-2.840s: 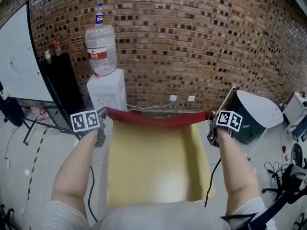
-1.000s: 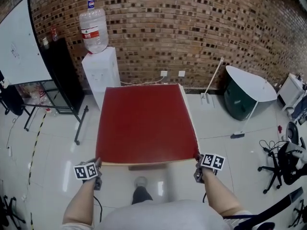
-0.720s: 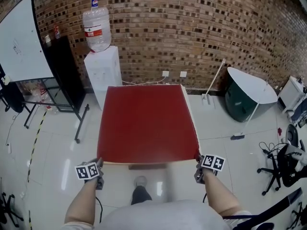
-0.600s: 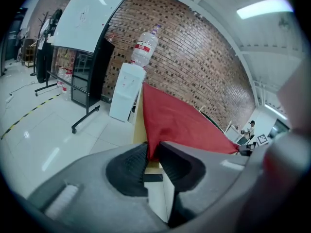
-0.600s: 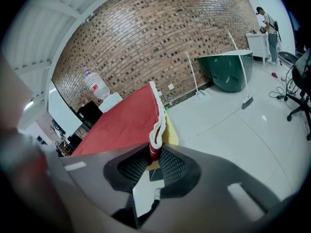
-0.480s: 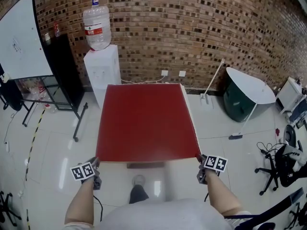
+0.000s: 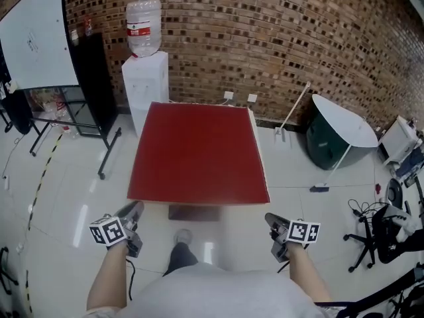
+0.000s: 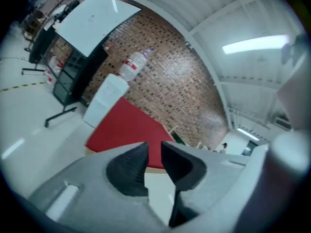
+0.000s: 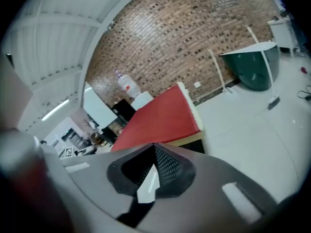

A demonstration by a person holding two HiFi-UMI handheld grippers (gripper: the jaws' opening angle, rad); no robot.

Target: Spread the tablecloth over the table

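Observation:
The red tablecloth (image 7: 197, 152) lies flat over the whole table top, with only the table's cream edge (image 7: 258, 138) showing along the right side. My left gripper (image 7: 134, 209) hovers short of the cloth's near left corner. Its jaws stand a little apart and hold nothing (image 8: 154, 150); the red cloth (image 8: 127, 127) lies beyond them. My right gripper (image 7: 269, 218) hangs short of the near right corner. Its jaws have just been closing and now meet on nothing (image 9: 154, 148), with the cloth (image 9: 160, 118) ahead of them.
A white water dispenser (image 7: 144, 78) with a bottle stands behind the table's far left corner, by a black cabinet (image 7: 93, 78) and a whiteboard (image 7: 40, 38). A tipped green-and-white table (image 7: 338, 138) and an office chair (image 7: 391, 234) are at the right. My foot (image 7: 179, 236) is below the table's near edge.
Both grippers have come off the cloth's near corners and drawn back toward me and up. The cloth stays flat on the table.

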